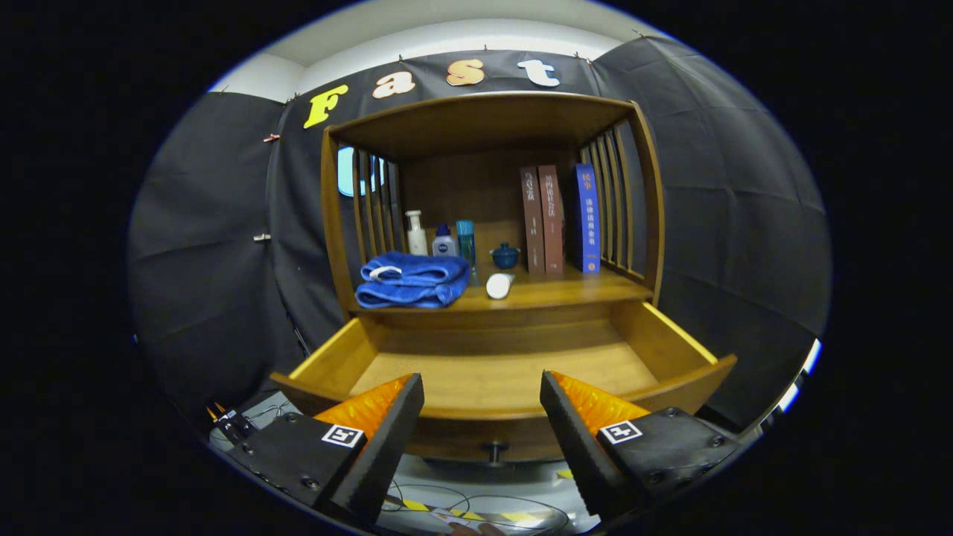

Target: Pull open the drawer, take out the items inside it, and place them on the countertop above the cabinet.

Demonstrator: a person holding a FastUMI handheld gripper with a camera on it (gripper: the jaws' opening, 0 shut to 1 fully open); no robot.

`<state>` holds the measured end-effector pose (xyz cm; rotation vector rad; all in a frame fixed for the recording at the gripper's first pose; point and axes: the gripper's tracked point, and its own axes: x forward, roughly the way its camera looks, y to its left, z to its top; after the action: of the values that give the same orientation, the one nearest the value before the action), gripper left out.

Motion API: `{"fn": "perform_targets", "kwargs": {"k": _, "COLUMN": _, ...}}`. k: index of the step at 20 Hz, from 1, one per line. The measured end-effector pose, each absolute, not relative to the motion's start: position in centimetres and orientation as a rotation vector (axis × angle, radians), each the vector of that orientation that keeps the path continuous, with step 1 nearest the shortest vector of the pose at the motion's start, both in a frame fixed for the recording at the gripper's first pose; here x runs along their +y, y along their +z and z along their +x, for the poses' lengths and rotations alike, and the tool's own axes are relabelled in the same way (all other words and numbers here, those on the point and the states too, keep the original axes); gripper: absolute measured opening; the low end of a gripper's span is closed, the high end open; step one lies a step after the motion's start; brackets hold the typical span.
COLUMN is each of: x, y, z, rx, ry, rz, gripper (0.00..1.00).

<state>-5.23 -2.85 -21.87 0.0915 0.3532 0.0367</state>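
Three upright books [560,219] at the shelf's right, cables [476,506] on the floor below.

drawer [499,376] floor bare (towel [412,280] crowds countertop [555,295])

The claw [482,387] is built from two wedge-shaped fingers [387,432] with ribbed inner faces. Each finger is carried on a dark, blocky mount fastened with round screws, and a small square black-and-white marker is fixed on top of each mount. The fingers are seen spread apart.
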Motion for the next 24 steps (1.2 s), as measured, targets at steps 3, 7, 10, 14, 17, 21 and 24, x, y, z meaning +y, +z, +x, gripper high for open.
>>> {"fn": "perform_targets", "kwargs": {"k": 3, "x": -3.0, "y": -25.3, "z": -6.1, "rx": 0.409, "ry": 0.014, "rz": 0.088, "gripper": 0.99}}
{"fn": "perform_targets", "kwargs": {"k": 7, "x": -3.2, "y": -27.5, "z": -6.1, "rx": 0.418, "ry": -0.011, "rz": 0.084, "gripper": 1.0}}
{"fn": "perform_targets", "kwargs": {"k": 10, "x": -3.4, "y": -28.5, "z": -5.1, "rx": 0.423, "ry": -0.027, "rz": 0.071, "gripper": 0.99}}
{"fn": "perform_targets", "kwargs": {"k": 14, "x": -3.7, "y": -28.9, "z": -4.4, "rx": 0.457, "ry": -0.046, "rz": 0.066, "gripper": 1.0}}
{"fn": "perform_targets", "kwargs": {"k": 17, "x": -3.6, "y": -28.8, "z": -3.9, "rx": 0.456, "ry": -0.045, "rz": 0.062, "gripper": 1.0}}
{"fn": "perform_targets", "kwargs": {"k": 21, "x": -3.8, "y": -28.9, "z": -1.3, "rx": 0.452, "ry": -0.035, "rz": 0.058, "gripper": 1.0}}
{"fn": "perform_targets", "kwargs": {"k": 24, "x": -3.7, "y": -29.1, "z": 1.9, "rx": 0.44, "ry": -0.039, "rz": 0.066, "gripper": 1.0}}
